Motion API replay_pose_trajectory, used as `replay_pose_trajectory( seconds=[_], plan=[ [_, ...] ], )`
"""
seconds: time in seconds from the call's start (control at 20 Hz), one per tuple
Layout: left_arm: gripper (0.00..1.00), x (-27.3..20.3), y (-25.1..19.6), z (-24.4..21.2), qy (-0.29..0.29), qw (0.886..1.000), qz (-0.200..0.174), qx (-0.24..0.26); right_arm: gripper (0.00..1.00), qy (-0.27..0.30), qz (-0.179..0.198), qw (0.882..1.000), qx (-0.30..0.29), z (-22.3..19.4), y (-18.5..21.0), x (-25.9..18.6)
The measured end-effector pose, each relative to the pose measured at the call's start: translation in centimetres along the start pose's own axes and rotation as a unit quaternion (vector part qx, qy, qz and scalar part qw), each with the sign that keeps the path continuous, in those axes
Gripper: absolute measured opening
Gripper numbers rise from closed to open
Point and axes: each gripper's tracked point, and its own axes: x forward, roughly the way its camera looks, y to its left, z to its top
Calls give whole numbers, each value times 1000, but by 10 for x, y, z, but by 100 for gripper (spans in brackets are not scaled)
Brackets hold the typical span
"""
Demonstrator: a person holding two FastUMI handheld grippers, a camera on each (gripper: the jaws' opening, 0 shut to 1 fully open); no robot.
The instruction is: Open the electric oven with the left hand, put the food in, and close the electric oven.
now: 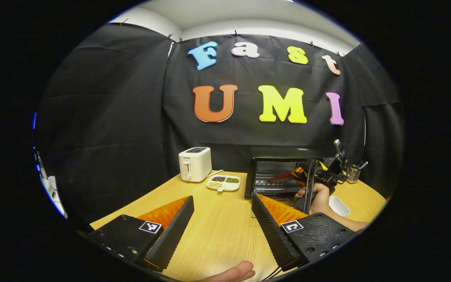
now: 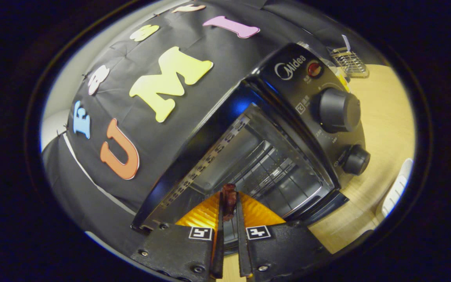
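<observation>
The black electric oven (image 1: 284, 153) stands at the back of the wooden table (image 1: 217, 231) with its door open and its wire rack (image 2: 272, 172) showing. In the left gripper view my left gripper (image 1: 222, 197) is open over the table, well short of the oven, with nothing between its fingers. A hand (image 1: 318, 196) holds my right gripper (image 1: 275, 180) at the oven's mouth. In the right gripper view my right gripper (image 2: 229, 196) is shut on a small dark reddish-brown piece of food (image 2: 229, 200), just in front of the open cavity. The oven's knobs (image 2: 339, 109) lie to the right.
A white toaster (image 1: 195, 163) and a white divided dish (image 1: 224, 183) of beans sit left of the oven. A white tray (image 1: 339, 205) lies right of the oven's front, and a wire utensil holder (image 1: 352, 173) stands farther back. A fingertip (image 1: 233, 272) shows at the bottom edge.
</observation>
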Motion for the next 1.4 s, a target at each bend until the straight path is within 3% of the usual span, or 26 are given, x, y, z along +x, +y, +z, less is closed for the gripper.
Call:
replay_pose_trajectory(
  seconds=[0.3, 0.35, 0.4, 0.45, 0.5, 0.8, 1.0, 1.05, 1.2, 1.25, 1.3, 1.4],
  plan=[
    [95, -13, -6, 0, 4, 1000, -10, -3, 30, -17, -23, 998, -52, 9, -3, -14],
    [95, -15, -5, -1, 6, 1000, -11, -6, 36, -17, -23, 998, -63, 11, -3, -19],
    [95, -16, -6, -2, 7, 1000, -12, -10, 56, -15, -15, 997, -71, 11, 0, -23],
    [95, -17, -8, -1, 7, 1000, -14, -13, 50, -13, -9, 997, -82, 10, 3, -28],
    [95, -20, -9, -1, 8, 1000, -17, -16, 63, -10, -6, 995, -95, 9, 5, -36],
    [95, -28, -24, -2, 13, 999, -34, -12, 70, -17, 12, 987, -160, 17, 13, -93],
    [95, -28, -35, -3, 19, 999, -39, -7, 75, -20, 43, 971, -233, 18, 29, -142],
    [95, -28, -37, -5, 22, 999, -38, -6, 86, -25, 52, 967, -249, 20, 32, -154],
    [95, -27, -49, -7, 29, 999, -41, -4, 98, -54, 71, 948, -306, 33, 34, -195],
    [95, -27, -53, -6, 29, 999, -43, -2, 93, -66, 81, 941, -321, 38, 37, -210],
    [95, -26, -57, -6, 30, 999, -44, 1, 100, -79, 87, 934, -337, 43, 38, -224],
    [95, -21, -64, -9, 35, 998, -47, 5, 100, -111, 83, 924, -358, 65, 32, -252]
  ],
)
